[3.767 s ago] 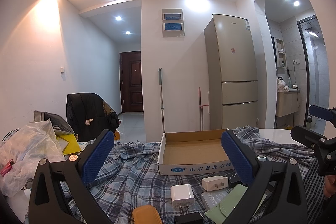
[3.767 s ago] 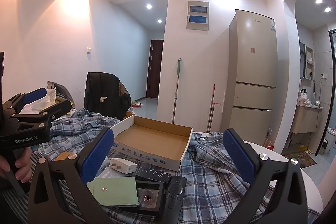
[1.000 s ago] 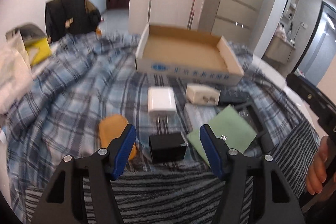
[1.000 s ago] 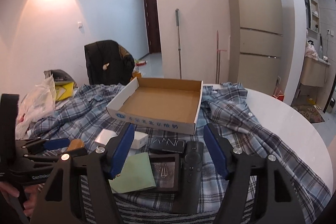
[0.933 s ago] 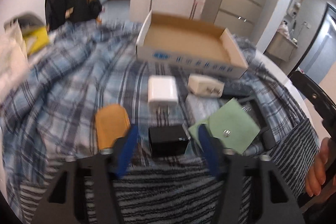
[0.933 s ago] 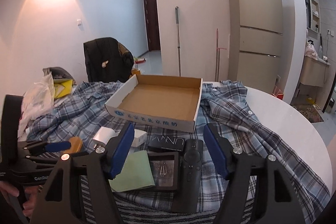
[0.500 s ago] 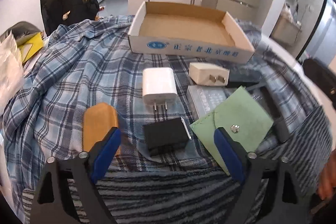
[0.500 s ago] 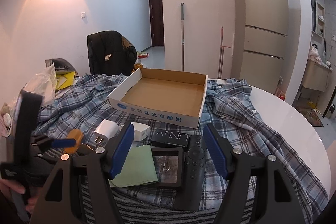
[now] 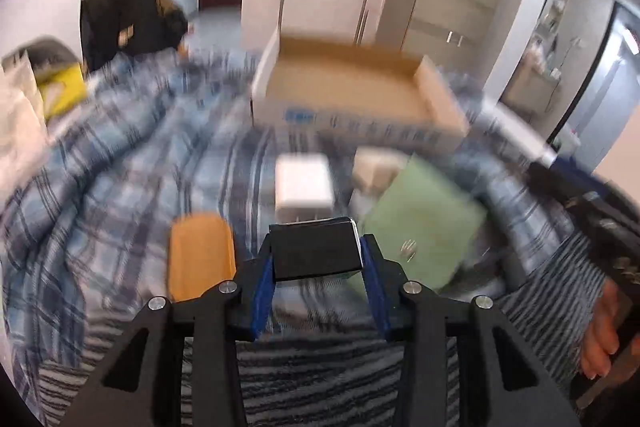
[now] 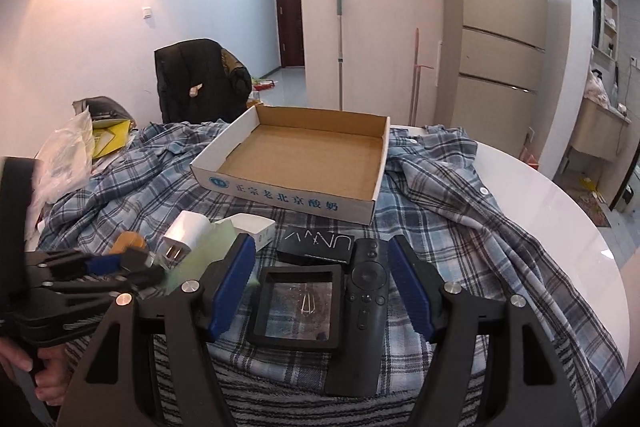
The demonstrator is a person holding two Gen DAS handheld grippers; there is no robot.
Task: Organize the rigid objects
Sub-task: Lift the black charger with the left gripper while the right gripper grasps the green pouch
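Blue pads of the left gripper (image 9: pixel 318 259), having just closed, clamp a black charger block (image 9: pixel 316 251); the right gripper (image 10: pixel 322 275) stands apart, empty, above the remote (image 10: pixel 366 287).

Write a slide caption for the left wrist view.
Left gripper, jaws just closed, clamps a black charger block above the plaid cloth, empty cardboard tray ahead.

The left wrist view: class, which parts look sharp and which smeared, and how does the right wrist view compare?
Left wrist view: left gripper and the black charger it clamps are sharp, the cardboard box smeared. Right wrist view: crisp throughout, edges bowed by the fisheye.
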